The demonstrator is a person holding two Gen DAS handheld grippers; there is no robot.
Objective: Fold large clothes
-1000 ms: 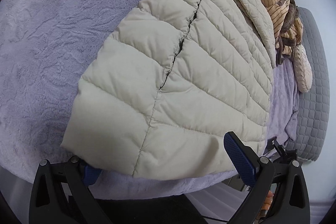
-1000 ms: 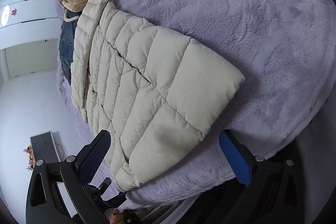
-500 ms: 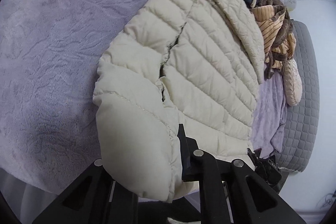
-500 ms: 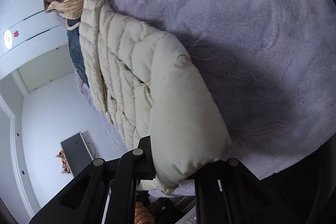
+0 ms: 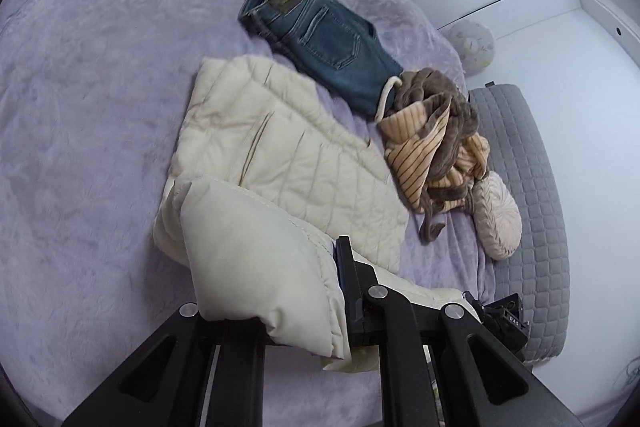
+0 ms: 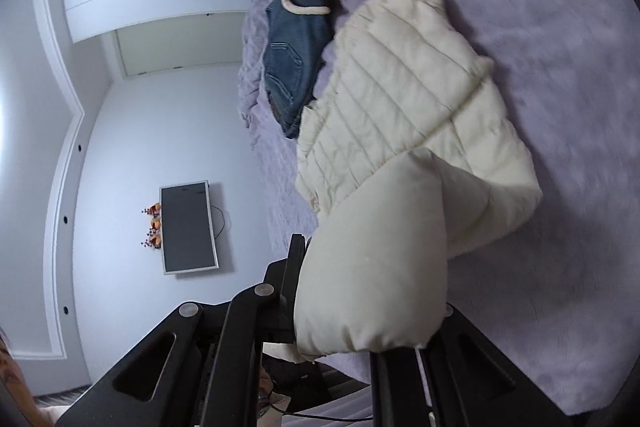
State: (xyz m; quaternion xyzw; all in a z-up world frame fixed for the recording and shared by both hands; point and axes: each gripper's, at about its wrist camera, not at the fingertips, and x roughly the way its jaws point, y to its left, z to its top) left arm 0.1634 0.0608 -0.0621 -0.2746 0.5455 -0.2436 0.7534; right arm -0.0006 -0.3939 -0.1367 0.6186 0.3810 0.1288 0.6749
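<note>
A cream quilted puffer jacket [image 5: 280, 163] lies on the purple bed cover [image 5: 80, 107]. My left gripper [image 5: 272, 291] is shut on the jacket's hem corner and holds it lifted, curled back over the rest of the jacket. In the right wrist view the same jacket [image 6: 400, 99] shows, and my right gripper [image 6: 368, 299] is shut on the other hem corner, also raised and folded over. The fabric hides most of the fingertips.
Blue jeans [image 5: 320, 35] lie beyond the jacket. A brown and tan striped garment [image 5: 432, 131] is heaped to its right, by a round cushion [image 5: 498, 219] and a grey quilted headboard [image 5: 532, 187]. A wall television [image 6: 188, 227] shows beyond the bed edge.
Both grippers closed on the jacket's hem corners, then lifted them and carried them forward toward the collar end, so the lower half now curls over the upper half.
</note>
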